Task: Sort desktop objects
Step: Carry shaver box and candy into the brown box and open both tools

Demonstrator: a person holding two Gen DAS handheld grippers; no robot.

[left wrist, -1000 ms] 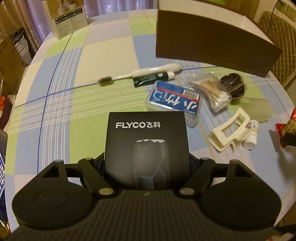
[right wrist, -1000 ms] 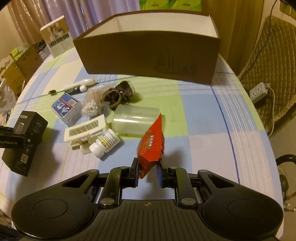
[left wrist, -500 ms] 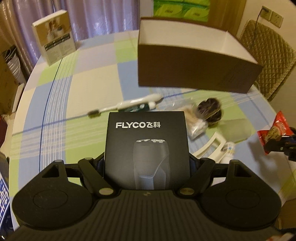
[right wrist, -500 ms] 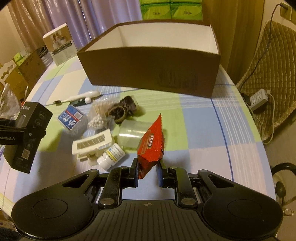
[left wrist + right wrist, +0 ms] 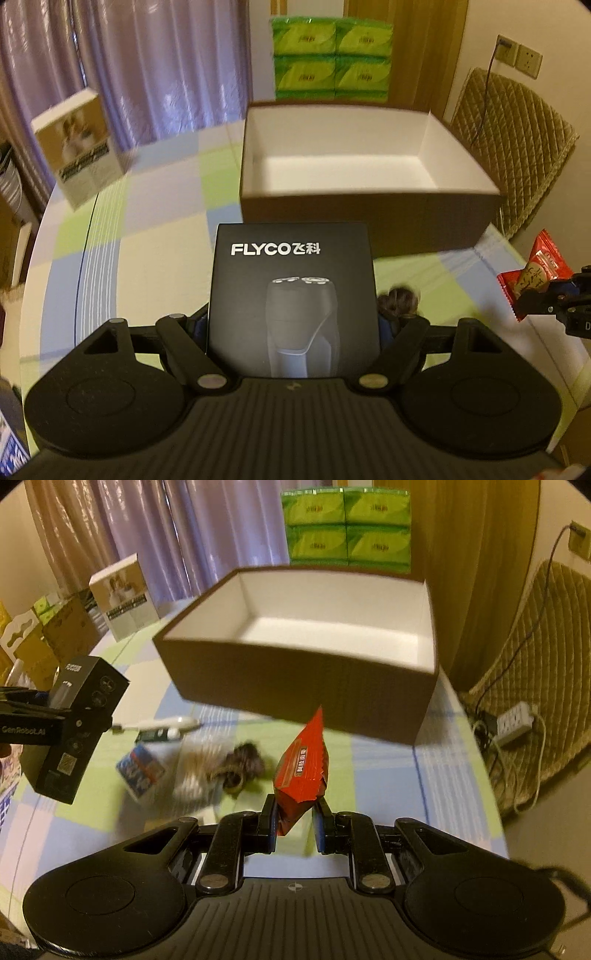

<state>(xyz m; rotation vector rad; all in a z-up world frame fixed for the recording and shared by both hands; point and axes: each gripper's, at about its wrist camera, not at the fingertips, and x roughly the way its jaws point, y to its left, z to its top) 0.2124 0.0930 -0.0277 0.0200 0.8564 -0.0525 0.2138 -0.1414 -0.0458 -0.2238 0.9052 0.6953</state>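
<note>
At the lower centre of the left wrist view, the left gripper [image 5: 293, 328] pinches the black shaver box [image 5: 293, 295], which stands upright between the fingers with its long axis pointing up the frame. Straight ahead, in the upper middle, sits the open brown bin [image 5: 369, 218], white inside and seemingly empty; its near wall lies just beyond the shaver box's top edge. At the right edge, the right gripper [image 5: 543, 295] holds a red snack packet [image 5: 532, 273] clear of the checked table [image 5: 147, 229]. In the right wrist view, the right gripper is clamped on the packet's lower end at lower centre, the packet's long axis tilting up toward the bin's near wall in the upper middle. At left, the shaver box hangs in the left gripper above the table. Blurred clutter lies between: a toothbrush [image 5: 162, 724], a blue pack [image 5: 140, 771], cotton swabs [image 5: 190, 775] and a dark bundle [image 5: 240, 766]. Both loads face the bin; the packet looks nearer to its wall, so I judge the right one would drop first.
</note>
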